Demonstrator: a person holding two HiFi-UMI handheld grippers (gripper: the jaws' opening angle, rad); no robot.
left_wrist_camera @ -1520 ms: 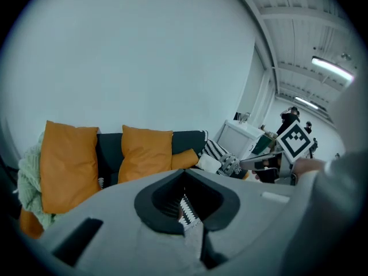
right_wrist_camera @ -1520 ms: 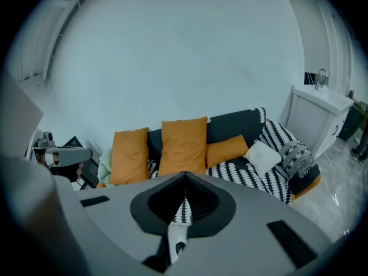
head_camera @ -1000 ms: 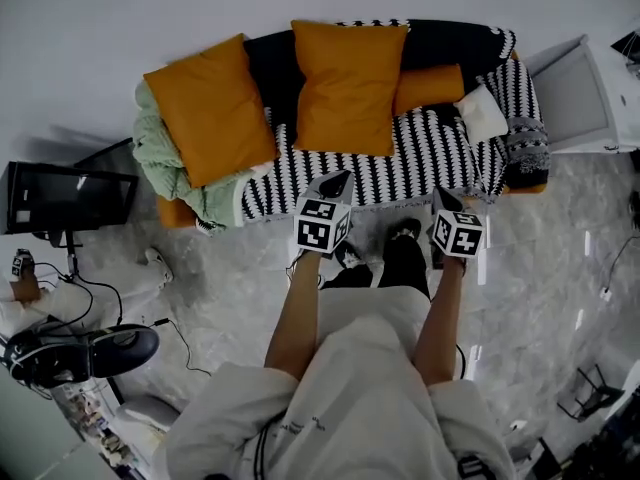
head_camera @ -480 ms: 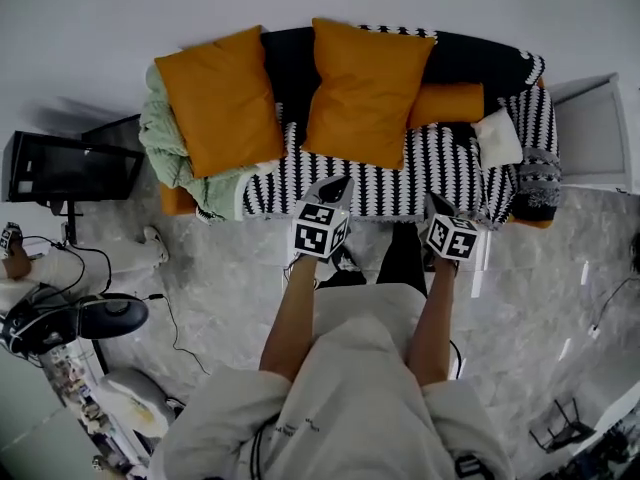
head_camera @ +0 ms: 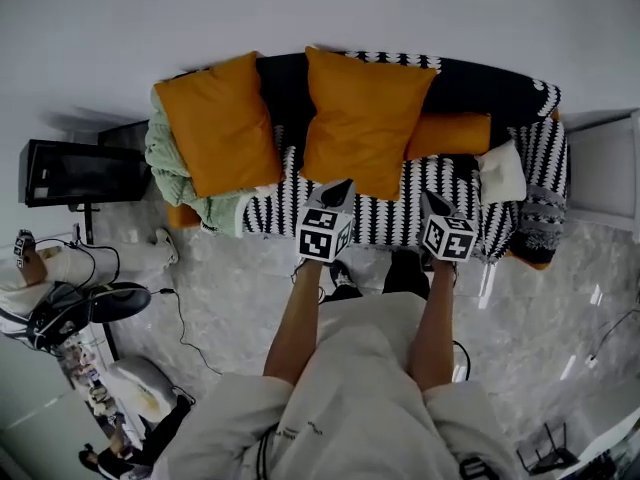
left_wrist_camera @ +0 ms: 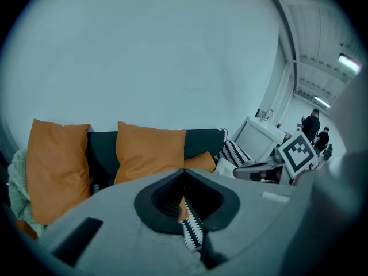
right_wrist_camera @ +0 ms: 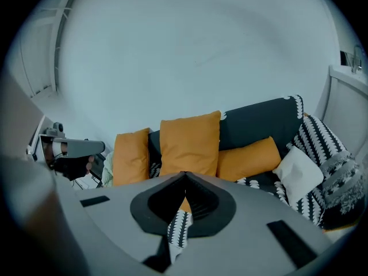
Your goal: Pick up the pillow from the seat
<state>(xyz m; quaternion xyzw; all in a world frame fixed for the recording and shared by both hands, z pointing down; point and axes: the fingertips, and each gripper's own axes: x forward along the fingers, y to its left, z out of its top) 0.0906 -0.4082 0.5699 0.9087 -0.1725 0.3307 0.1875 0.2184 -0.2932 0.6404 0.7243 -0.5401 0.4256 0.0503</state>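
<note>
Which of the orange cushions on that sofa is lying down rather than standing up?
The long orange cushion at the right, next to the small white pillow; the two big square cushions lean upright against the sofa back.

Head view from above the person, looking steeply down, sofa point(head_camera: 470, 80) far, both gripper views low, near, facing forward, sharing its middle orange pillow point(head_camera: 365, 118)

Open along the front strip of the striped seat point(head_camera: 392, 204). Blocked behind by the left orange pillow point(head_camera: 215, 123) and the middle orange pillow point(head_camera: 365, 118), both leaning on the backrest point(head_camera: 285, 88), with a dark gap between. Crowded further right by an orange bolster point(head_camera: 447, 135) and a white cushion point(head_camera: 500, 173). Hemmed by a green blanket point(head_camera: 170, 163) left, a white cabinet point(head_camera: 605, 168) right.
</note>
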